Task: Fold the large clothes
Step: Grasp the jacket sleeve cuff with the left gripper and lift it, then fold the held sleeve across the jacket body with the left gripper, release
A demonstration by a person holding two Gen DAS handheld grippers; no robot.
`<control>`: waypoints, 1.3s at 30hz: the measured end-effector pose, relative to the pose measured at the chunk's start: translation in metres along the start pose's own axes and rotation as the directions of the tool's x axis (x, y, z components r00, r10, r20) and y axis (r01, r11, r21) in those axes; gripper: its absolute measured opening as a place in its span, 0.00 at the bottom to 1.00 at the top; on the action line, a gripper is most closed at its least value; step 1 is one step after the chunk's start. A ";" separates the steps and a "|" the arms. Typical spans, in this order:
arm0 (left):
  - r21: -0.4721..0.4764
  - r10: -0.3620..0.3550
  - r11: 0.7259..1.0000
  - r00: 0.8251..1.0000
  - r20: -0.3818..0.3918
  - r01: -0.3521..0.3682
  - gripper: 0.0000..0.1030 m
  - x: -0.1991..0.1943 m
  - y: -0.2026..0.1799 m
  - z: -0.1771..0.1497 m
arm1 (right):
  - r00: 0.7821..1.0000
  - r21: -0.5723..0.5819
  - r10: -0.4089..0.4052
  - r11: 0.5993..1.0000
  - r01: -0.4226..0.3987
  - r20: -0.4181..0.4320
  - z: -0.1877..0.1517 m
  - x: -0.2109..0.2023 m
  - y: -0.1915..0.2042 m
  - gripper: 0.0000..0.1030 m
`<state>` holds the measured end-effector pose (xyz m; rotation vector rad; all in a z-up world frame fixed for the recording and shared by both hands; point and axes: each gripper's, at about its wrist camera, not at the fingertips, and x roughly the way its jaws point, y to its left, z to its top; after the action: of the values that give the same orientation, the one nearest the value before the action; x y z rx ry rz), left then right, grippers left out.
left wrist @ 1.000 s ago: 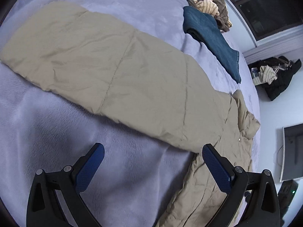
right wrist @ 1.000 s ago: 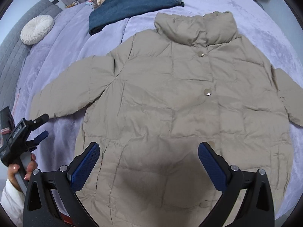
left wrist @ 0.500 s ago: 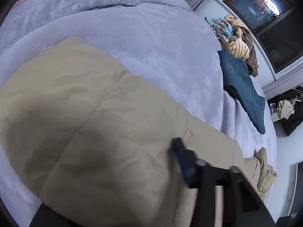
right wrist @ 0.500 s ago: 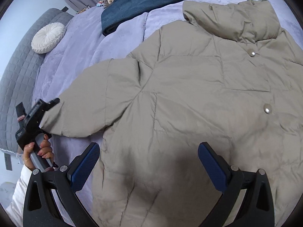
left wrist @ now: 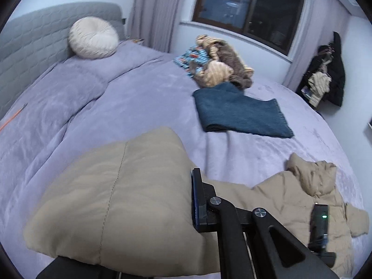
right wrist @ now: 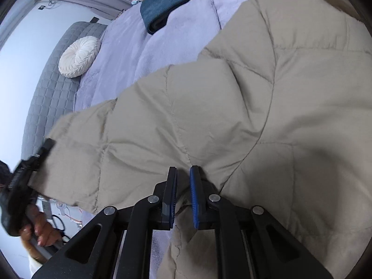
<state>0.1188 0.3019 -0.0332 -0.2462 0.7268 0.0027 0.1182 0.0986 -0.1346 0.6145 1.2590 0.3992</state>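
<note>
A large beige quilted jacket [right wrist: 267, 107] lies spread on the lilac bed [left wrist: 139, 107]. My left gripper [left wrist: 186, 200] is shut on the cuff end of the jacket's sleeve [left wrist: 121, 195]; only its right finger [left wrist: 196, 200] shows, and the sleeve hides the other. The left gripper also shows in the right wrist view [right wrist: 25, 169], at the sleeve's end. My right gripper [right wrist: 183, 186] is shut on the jacket's fabric at the underarm, where sleeve meets body. The collar [left wrist: 309, 174] lies at the right.
A folded dark blue garment [left wrist: 239, 114] lies further back on the bed, with a heap of mixed clothes [left wrist: 216, 62] behind it. A round cream cushion [left wrist: 93, 37] leans on the grey headboard [left wrist: 34, 34]. Dark clothes [left wrist: 325, 69] hang on the right wall.
Both grippers went from open to shut. The left one moved onto the sleeve's end and gripped it. The right one dropped to the underarm and closed on the fabric.
</note>
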 end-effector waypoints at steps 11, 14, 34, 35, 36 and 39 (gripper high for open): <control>0.288 -0.357 0.881 0.927 -0.114 0.375 0.10 0.015 -0.225 0.000 | 0.997 0.045 0.040 0.998 -0.043 0.059 -0.007 -0.070 -0.031 0.12; 0.346 -0.352 0.846 0.913 -0.208 0.405 0.10 0.038 -0.286 -0.032 | 0.987 0.072 -0.054 0.996 0.043 0.150 -0.017 -0.125 -0.064 0.11; 0.475 -0.170 0.832 0.946 -0.275 0.288 0.97 0.044 -0.308 -0.110 | 0.945 0.200 -0.242 0.959 0.199 0.220 -0.062 -0.245 -0.188 0.24; 0.452 -0.171 0.847 0.948 -0.267 0.280 0.97 0.041 -0.293 -0.097 | 0.943 0.172 -0.252 0.961 0.216 0.220 -0.061 -0.244 -0.180 0.39; 0.430 -0.160 0.865 0.954 -0.254 0.259 0.97 0.035 -0.277 -0.089 | 0.938 0.137 -0.264 0.962 0.238 0.223 -0.058 -0.244 -0.169 0.72; 0.312 -0.096 0.933 0.960 -0.264 0.179 0.97 0.035 -0.209 -0.058 | 0.925 -0.023 -0.266 0.959 0.282 0.273 -0.048 -0.239 -0.123 0.90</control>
<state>0.1254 0.0828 -0.0515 0.0295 0.9406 -0.2893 0.0005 -0.1286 -0.0398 0.4147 1.0498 0.1150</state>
